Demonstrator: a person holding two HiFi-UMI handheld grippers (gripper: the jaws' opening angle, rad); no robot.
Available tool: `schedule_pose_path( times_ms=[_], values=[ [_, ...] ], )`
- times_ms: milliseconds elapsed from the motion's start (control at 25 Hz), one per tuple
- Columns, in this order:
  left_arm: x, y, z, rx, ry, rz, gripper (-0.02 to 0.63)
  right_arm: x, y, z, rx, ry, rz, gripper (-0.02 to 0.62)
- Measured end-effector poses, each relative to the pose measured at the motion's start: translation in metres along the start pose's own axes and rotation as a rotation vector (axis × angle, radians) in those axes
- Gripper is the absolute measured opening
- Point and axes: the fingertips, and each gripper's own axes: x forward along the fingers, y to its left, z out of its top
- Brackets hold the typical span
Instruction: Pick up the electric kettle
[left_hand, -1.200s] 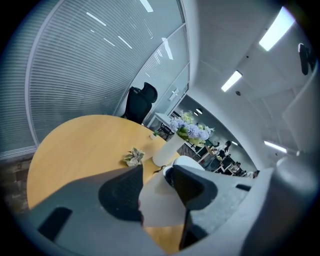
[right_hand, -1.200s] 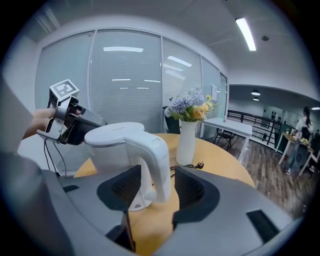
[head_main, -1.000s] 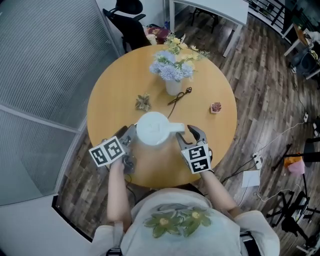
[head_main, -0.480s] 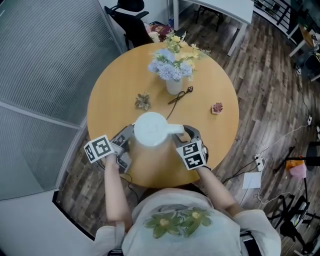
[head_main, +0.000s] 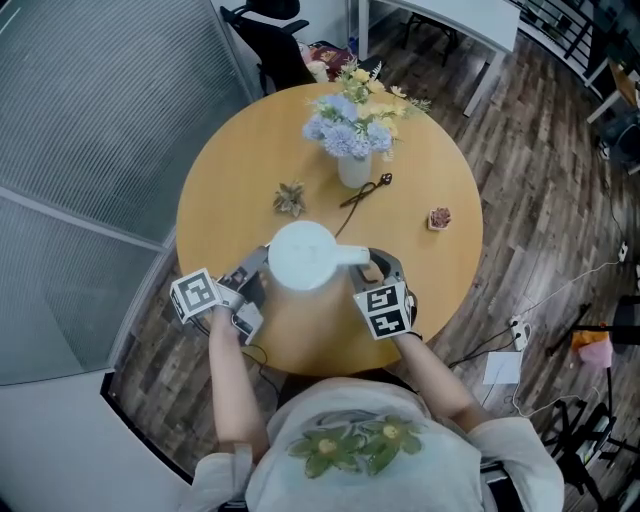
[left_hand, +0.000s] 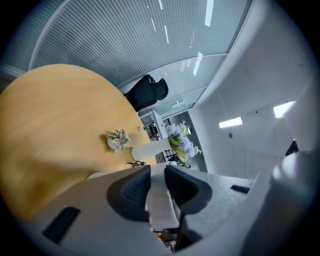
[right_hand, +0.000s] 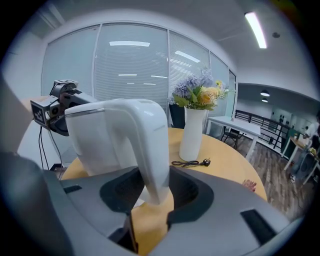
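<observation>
On round wooden table (head_main: 240, 170) sits glossy white kettle (head_main: 303, 255); handle (right_hand: 150, 145) curved.

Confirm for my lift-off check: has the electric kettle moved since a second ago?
No. The electric kettle stands in the same spot, just below the small succulent in the head view.

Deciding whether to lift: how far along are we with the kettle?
Done: both grippers are at the kettle. In hand: their jaws have just been closing, right gripper on the handle, left gripper on the opposite side. Remaining: lifting it off the table.
</observation>
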Motion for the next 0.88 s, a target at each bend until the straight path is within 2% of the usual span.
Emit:
schedule_pose_path(
  times_ms=[80, 280, 400, 640, 880],
  values=[
    [-0.0013, 0.0021, 0.001, -0.001, -0.013, 0.003, 0.101, 0.0003, -0.0001, 0.0013, -0.002, -0.014, -0.009, 0.164],
    [0.0015, -0.001, 0.0022, 0.055, -0.008, 0.015, 0.1, 0.0002, -0.0011, 0.0029, 0.027, -0.045, -0.024, 0.164],
    [-0.0014, -0.0037, 0.0001, 0.046, -0.019, -0.013, 0.1, -0.0021, 0.0016, 0.003, 0.029, -0.065, -0.029, 0.164],
    [-0.0003, -0.0032, 0.0018, 0.052, -0.032, -0.014, 0.097, -0.0014, -0.0012, 0.0051, 0.048, -0.112, -0.058, 0.164],
    [-0.0032, -0.0026, 0.0013, 0.007, -0.069, -0.03, 0.095, -0.0013, -0.0012, 0.0052, 0.03, -0.096, -0.027, 0.164]
  ],
)
